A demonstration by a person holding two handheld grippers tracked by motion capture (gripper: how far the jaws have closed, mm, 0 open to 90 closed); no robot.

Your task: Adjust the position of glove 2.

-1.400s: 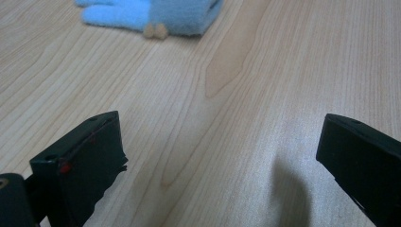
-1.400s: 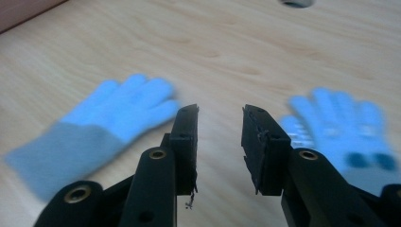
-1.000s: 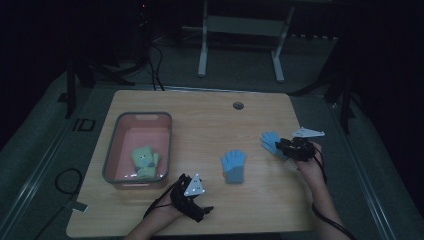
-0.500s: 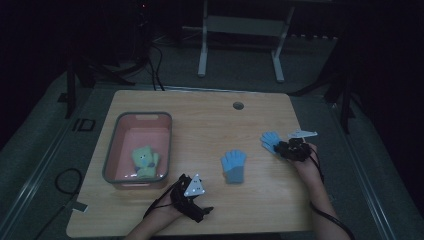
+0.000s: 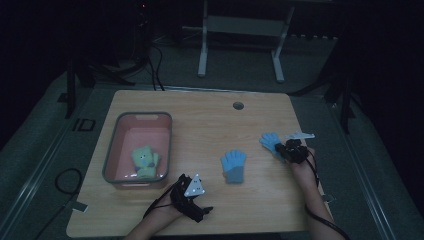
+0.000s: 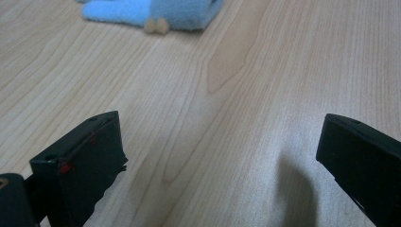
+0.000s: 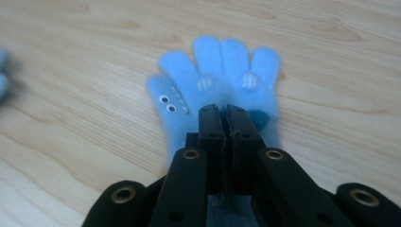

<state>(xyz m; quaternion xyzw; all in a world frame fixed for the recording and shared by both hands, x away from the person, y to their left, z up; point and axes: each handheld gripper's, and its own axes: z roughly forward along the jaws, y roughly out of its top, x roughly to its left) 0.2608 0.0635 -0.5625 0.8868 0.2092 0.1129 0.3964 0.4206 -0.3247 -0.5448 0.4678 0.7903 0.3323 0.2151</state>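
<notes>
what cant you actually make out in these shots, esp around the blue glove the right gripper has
- Right gripper view: the right gripper, jaws pressed together, covers the cuff of the held blue glove.
- Left gripper view: the other blue glove is cut off by the top edge.
- High view: the green glove in the pink bin is too small and dim to read its pattern.
- High view: the left gripper is too dark to tell its jaws.
</notes>
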